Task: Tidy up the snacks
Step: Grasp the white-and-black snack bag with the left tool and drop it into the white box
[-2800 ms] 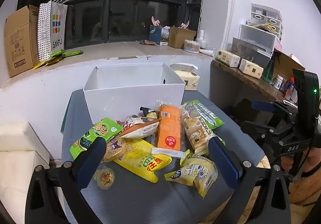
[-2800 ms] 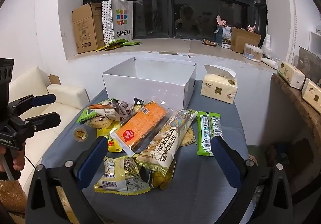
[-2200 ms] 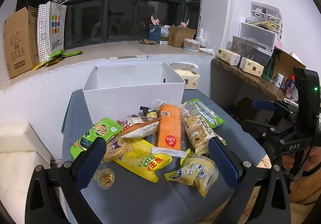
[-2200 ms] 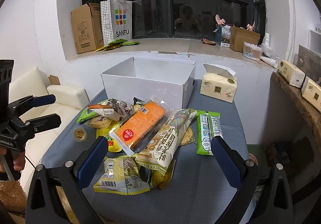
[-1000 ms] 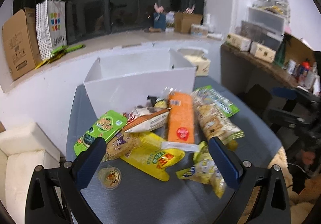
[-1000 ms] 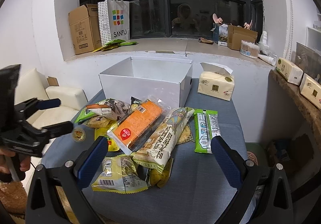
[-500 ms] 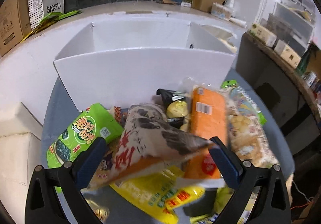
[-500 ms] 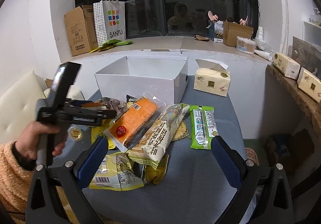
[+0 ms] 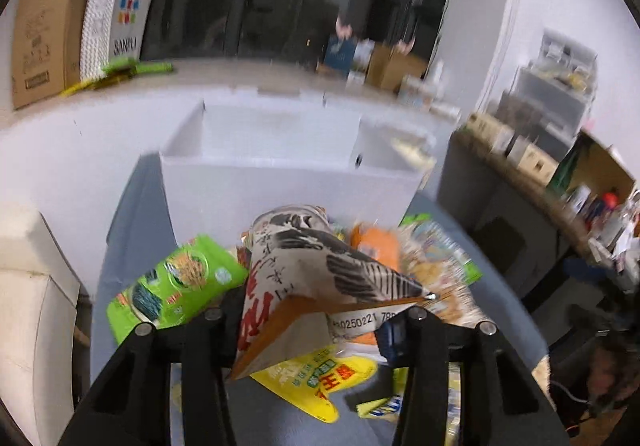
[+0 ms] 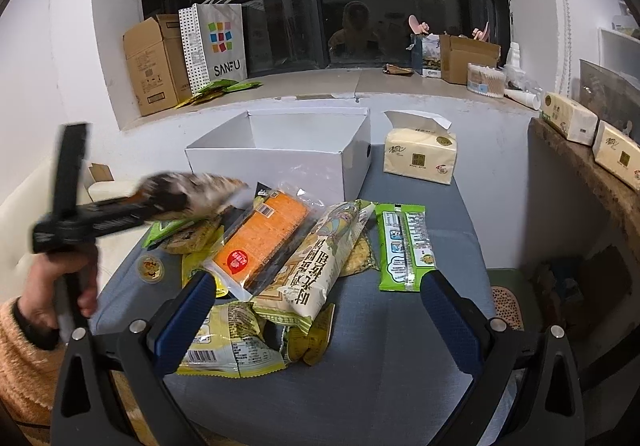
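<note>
Judging from how things lie, we are at the very start of the sorting: the white box (image 10: 280, 154) at the far side of the grey table (image 10: 400, 346) shows only bare walls and, as far as we can see into it, holds nothing yet. Our left gripper (image 9: 316, 322) has just been closing, and its jaws now pinch the brown-and-white snack bag (image 9: 312, 270) by its sealed end, the bag held up above the pile and in front of the box's near wall; in the right wrist view the same bag (image 10: 196, 188) is blurred, so we cannot say for sure that it has cleared the packets beneath it. Our right gripper (image 10: 320, 310) hangs with its fingers spread wide and nothing between them, over the near part of the heap. Everything else still waits on the table: the orange cracker pack (image 10: 264, 238) lying across the long biscuit pack (image 10: 320, 258), the green wafer pack (image 10: 404, 242) a little apart on the right, the pale yellow bag (image 10: 228, 342) nearest us, the green seaweed packet (image 9: 176, 282) on the left, the yellow pouch (image 9: 320, 378) under the lifted bag, and the small jelly cup (image 10: 150, 268) off by itself. So we reckon one item is in hand, none is stowed, and the whole pile remains to go into the box.
</note>
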{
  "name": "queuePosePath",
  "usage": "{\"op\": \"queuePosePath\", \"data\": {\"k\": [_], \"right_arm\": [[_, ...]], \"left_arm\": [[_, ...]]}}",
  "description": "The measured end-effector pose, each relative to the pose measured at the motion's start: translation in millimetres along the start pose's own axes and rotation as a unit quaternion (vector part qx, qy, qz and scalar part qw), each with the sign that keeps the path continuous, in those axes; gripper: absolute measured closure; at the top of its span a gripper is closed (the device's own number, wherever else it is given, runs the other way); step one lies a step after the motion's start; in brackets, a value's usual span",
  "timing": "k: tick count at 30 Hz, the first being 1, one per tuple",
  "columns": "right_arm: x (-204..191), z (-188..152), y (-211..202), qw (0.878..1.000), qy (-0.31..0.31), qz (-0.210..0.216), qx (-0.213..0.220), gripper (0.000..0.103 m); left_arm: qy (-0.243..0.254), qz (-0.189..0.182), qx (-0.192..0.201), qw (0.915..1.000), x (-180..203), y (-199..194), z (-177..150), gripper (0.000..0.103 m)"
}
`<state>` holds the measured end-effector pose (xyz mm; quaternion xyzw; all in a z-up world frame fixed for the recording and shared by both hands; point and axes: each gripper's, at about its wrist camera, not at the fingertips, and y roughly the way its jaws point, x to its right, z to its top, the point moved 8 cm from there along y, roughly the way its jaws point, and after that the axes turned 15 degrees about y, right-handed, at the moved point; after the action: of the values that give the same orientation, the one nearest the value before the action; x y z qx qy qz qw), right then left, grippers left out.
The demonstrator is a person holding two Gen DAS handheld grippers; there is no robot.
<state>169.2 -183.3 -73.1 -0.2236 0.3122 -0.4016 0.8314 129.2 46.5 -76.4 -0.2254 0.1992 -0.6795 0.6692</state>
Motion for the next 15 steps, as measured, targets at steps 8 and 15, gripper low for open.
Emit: {"op": "queuePosePath", "data": {"k": [8, 15], "right_arm": [[-8, 1, 5, 1.0, -0.009, 0.003, 0.001, 0.0], [1, 9, 12, 1.0, -0.007, 0.005, 0.012, 0.0]], "left_arm": [[0.026, 0.028, 0.068, 0.997, -19, -35, 51, 0.052], [0.045, 0.047, 0.063, 0.9959, -51, 11, 100, 0.052]]}}
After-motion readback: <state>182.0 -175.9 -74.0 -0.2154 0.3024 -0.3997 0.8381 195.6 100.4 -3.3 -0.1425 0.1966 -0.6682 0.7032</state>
